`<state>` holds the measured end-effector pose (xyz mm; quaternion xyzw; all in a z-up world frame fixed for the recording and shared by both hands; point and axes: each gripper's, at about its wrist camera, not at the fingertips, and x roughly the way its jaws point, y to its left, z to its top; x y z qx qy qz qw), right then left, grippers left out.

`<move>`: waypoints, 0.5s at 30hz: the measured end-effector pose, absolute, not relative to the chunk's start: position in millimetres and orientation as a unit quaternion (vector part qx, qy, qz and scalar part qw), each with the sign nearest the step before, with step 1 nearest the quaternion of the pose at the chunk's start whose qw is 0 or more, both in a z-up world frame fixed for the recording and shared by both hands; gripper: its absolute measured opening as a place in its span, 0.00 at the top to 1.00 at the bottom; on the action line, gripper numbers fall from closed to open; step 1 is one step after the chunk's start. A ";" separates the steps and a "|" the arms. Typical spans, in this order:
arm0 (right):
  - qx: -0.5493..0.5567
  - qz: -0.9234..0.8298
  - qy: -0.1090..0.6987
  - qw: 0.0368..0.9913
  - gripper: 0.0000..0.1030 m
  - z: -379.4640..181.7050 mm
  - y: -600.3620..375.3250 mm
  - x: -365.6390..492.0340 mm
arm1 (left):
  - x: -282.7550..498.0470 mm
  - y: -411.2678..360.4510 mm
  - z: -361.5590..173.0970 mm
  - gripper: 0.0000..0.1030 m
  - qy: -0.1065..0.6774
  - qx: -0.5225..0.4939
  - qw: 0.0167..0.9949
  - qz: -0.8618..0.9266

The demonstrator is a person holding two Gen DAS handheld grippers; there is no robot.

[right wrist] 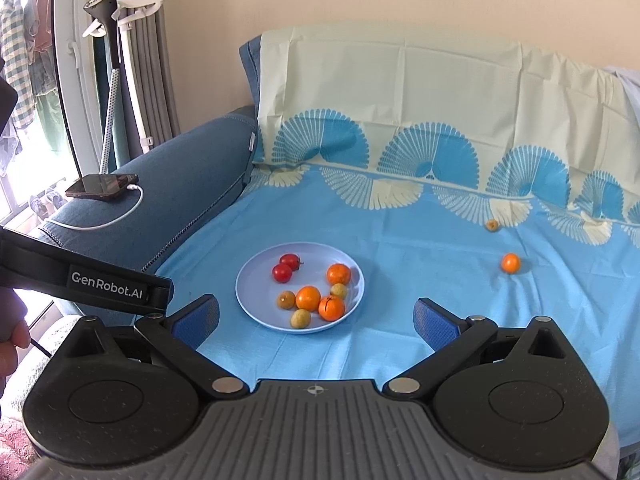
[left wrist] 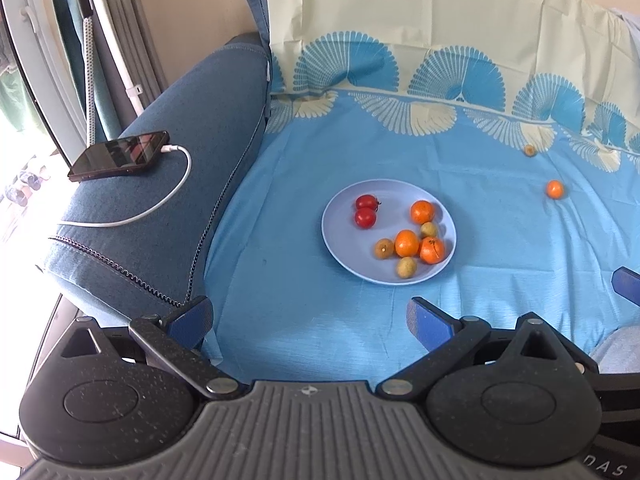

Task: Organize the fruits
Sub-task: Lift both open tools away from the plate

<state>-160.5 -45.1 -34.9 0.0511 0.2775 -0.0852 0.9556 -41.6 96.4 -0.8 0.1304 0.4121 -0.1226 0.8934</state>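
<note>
Both grippers hover low over the near edge of the blue sheet. The left gripper and right gripper gape wide, empty. The plate holds fruit mid-sheet; a loose orange and what may be a longan lie toward the far right edge.

The left gripper had black speckled plastic arms, silver pivot screws and blue textured pads, above a grey ribbed base bearing a small crosshair mark; white letters "DAS" showed at its near right edge. The right gripper matched it in build. A black strap printed "GenRobot.AI" in white ran beside bare skin of the hand.
</note>
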 end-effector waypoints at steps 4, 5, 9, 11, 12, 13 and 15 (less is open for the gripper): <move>0.055 -0.084 0.285 0.953 0.01 -40.3 -48.7 -155.7 | -34.8 89.9 -6.4 0.00 0.418 0.137 0.890 -0.122; 0.056 -0.084 0.287 0.953 0.01 -41.4 -50.0 -153.9 | -33.2 88.5 -7.5 0.00 0.419 0.138 0.889 -0.123; 0.060 -0.083 0.297 0.949 0.01 -47.5 -54.0 -144.9 | -25.0 84.9 -12.8 0.00 0.427 0.143 0.885 -0.121; 0.063 -0.082 0.304 0.947 0.01 -51.2 -55.6 -140.2 | -20.1 83.4 -16.3 0.00 0.433 0.144 0.882 -0.119; 0.066 -0.081 0.307 0.946 0.01 -53.2 -56.4 -137.9 | -18.6 82.8 -18.0 0.00 0.436 0.145 0.880 -0.117; 0.068 -0.080 0.311 0.945 0.01 -55.2 -57.7 -135.6 | -15.9 81.8 -19.6 0.00 0.439 0.146 0.879 -0.116; 0.073 -0.081 0.318 0.942 0.01 -60.0 -61.2 -131.1 | -9.1 77.7 -22.1 0.00 0.444 0.149 0.876 -0.114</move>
